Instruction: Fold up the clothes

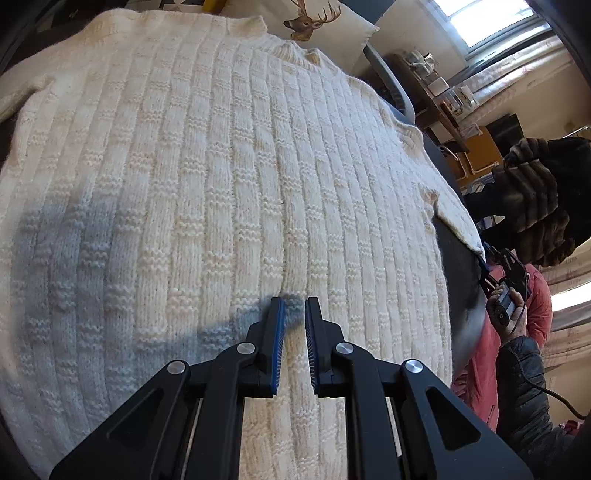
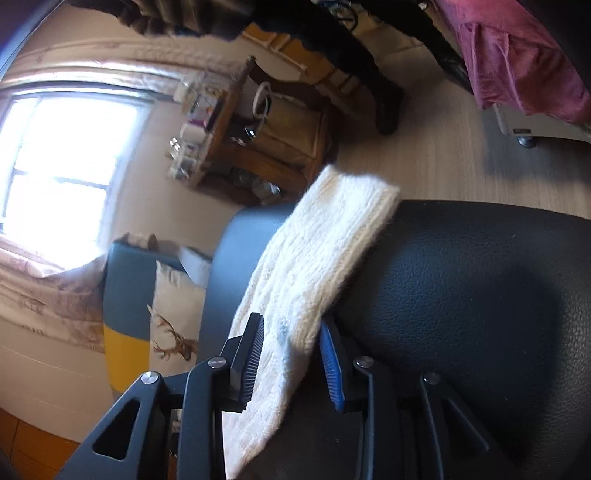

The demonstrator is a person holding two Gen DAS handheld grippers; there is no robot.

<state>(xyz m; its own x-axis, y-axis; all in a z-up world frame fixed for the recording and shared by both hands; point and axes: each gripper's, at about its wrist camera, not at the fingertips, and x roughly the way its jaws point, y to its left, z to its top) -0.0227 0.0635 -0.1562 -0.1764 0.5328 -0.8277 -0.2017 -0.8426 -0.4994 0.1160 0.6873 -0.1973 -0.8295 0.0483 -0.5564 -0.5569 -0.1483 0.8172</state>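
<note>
A cream ribbed knit sweater [image 1: 229,177] lies spread flat, collar at the far end. My left gripper [image 1: 294,304] hovers low over its lower middle, jaws slightly apart and holding nothing. One sleeve [image 2: 317,258] runs over a black leather surface [image 2: 480,295]. My right gripper [image 2: 291,325] stands around that sleeve with its fingers open, one on each side of the knit. The right gripper also shows at the right edge of the left wrist view [image 1: 493,271], at the sleeve's cuff.
A deer-print cushion [image 1: 314,22] lies beyond the collar, also seen in the right wrist view [image 2: 173,332]. A wooden shelf unit [image 2: 258,140] with small items stands by the window. A person in a dark fur coat [image 1: 535,199] stands at the right. Pink cloth [image 2: 517,55] hangs nearby.
</note>
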